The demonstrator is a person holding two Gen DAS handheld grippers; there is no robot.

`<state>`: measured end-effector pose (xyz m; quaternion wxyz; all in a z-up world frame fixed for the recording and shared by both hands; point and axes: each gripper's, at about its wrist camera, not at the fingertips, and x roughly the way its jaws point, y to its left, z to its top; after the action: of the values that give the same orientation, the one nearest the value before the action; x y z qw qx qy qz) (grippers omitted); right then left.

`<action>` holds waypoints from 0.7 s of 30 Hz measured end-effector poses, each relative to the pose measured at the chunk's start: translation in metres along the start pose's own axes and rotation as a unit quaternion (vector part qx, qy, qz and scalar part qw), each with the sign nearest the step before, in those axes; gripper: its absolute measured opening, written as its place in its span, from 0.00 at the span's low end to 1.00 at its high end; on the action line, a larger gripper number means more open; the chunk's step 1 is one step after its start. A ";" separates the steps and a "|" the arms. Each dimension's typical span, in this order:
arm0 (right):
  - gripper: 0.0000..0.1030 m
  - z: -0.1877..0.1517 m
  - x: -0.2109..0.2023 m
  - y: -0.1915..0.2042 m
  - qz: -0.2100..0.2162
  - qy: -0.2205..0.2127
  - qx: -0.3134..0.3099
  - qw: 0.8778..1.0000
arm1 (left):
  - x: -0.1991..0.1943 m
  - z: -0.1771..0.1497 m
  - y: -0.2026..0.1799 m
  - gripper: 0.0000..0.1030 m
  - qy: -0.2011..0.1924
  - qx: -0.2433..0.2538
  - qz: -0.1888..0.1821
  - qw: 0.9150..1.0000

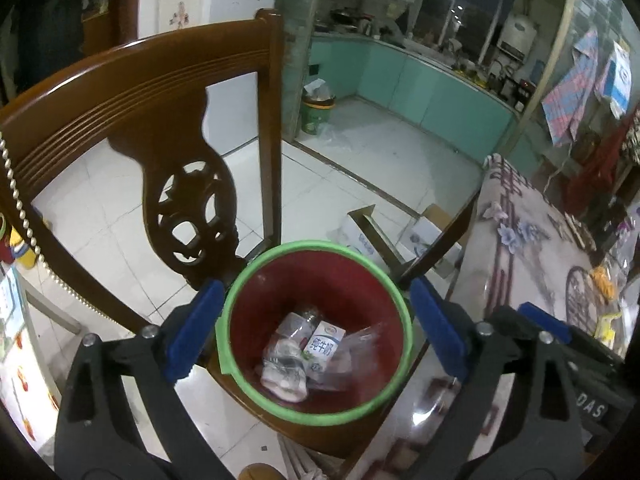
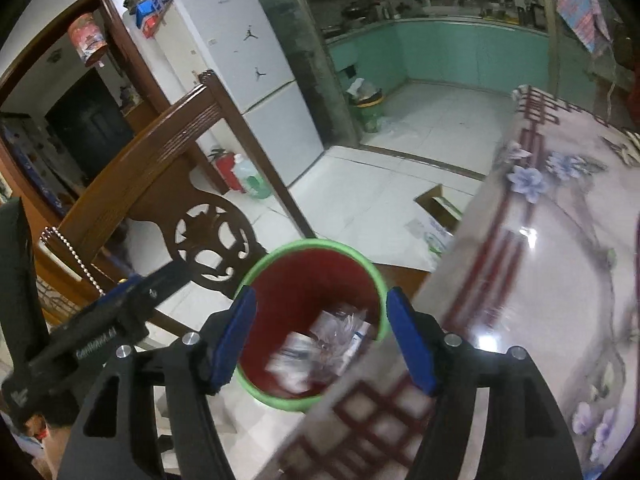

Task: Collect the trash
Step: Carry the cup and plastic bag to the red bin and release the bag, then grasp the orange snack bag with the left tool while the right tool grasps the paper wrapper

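Observation:
A red bin with a green rim (image 1: 236,304) stands on a wooden chair seat. It holds a crushed clear plastic bottle (image 1: 286,354), a white milk carton (image 1: 322,346) and clear plastic wrap (image 1: 360,354). My left gripper (image 1: 316,326) hangs open above the bin, its blue pads wide on either side of the rim, with nothing between them. In the right wrist view the same bin (image 2: 362,260) shows with blurred trash (image 2: 320,350) inside. My right gripper (image 2: 322,338) is open and empty above it. The left gripper's body (image 2: 104,320) shows at the left there.
The wooden chair back (image 1: 132,92) rises behind the bin. A table with a flowered glossy cloth (image 2: 552,248) is close on the right. Open cardboard boxes (image 1: 424,236) lie on the tiled floor beyond. A green pail (image 1: 316,110) stands by the kitchen entrance; a white fridge (image 2: 248,80) is behind.

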<state>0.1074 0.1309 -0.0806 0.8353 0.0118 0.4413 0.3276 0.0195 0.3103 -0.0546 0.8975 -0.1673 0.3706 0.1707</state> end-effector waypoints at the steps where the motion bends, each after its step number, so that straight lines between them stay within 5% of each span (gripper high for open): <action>1: 0.64 -0.004 -0.006 -0.005 -0.009 -0.003 0.004 1.000 | -0.001 0.000 -0.004 0.89 -0.001 0.006 -0.001 1.000; 14: 0.68 -0.079 -0.145 -0.071 -0.093 -0.041 0.033 0.994 | -0.015 -0.016 -0.069 0.89 -0.008 0.078 -0.046 0.996; 21: 0.78 -0.129 -0.246 -0.172 -0.218 -0.052 0.099 0.970 | -0.028 -0.042 -0.131 0.89 0.010 0.126 -0.116 0.985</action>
<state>0.0061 -0.1762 -0.0335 0.9030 0.0145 0.4195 0.0914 0.0316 0.1713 -0.0395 0.9215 -0.0966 0.3757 0.0155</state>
